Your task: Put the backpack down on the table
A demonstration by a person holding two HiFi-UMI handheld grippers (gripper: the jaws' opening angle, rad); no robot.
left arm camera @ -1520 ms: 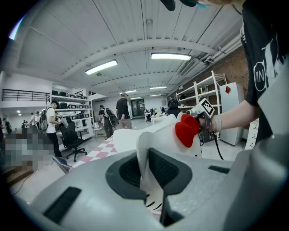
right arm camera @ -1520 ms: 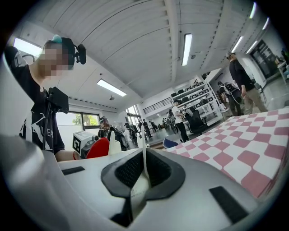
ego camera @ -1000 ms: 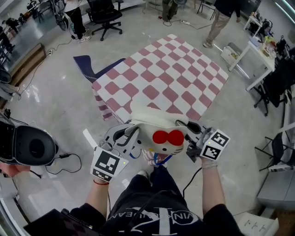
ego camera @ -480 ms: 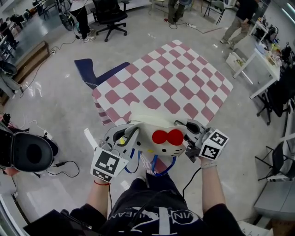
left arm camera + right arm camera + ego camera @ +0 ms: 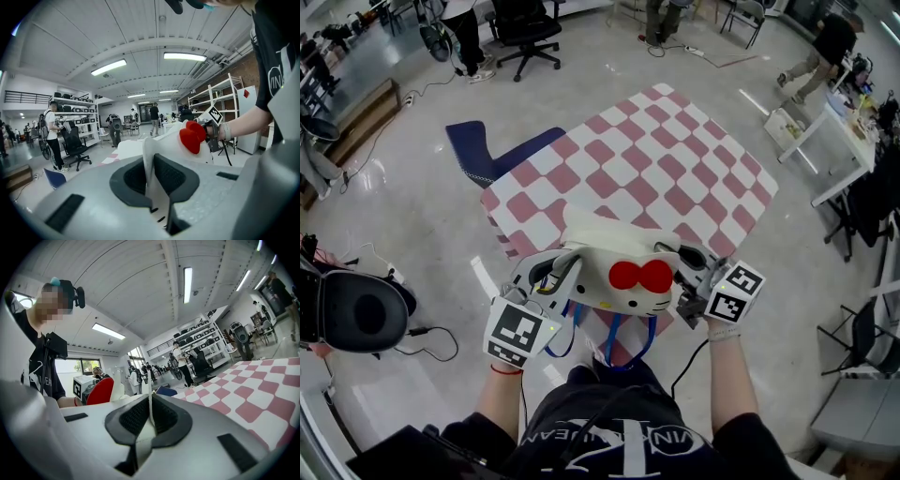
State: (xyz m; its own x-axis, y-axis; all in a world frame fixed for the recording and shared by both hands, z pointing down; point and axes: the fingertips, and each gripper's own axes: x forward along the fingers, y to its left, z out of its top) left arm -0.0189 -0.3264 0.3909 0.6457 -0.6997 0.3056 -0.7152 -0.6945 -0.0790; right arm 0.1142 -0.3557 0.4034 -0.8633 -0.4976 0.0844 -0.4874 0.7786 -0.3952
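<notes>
The white backpack (image 5: 605,255) is held up between both claws over the near edge of the checked table (image 5: 661,155), with its red bow (image 5: 640,276) facing up. The left gripper (image 5: 565,273) is pinching a fold of its white fabric. The right gripper (image 5: 682,272) is clamped on a thin edge of it. Blue straps (image 5: 615,339) dangle underneath.
</notes>
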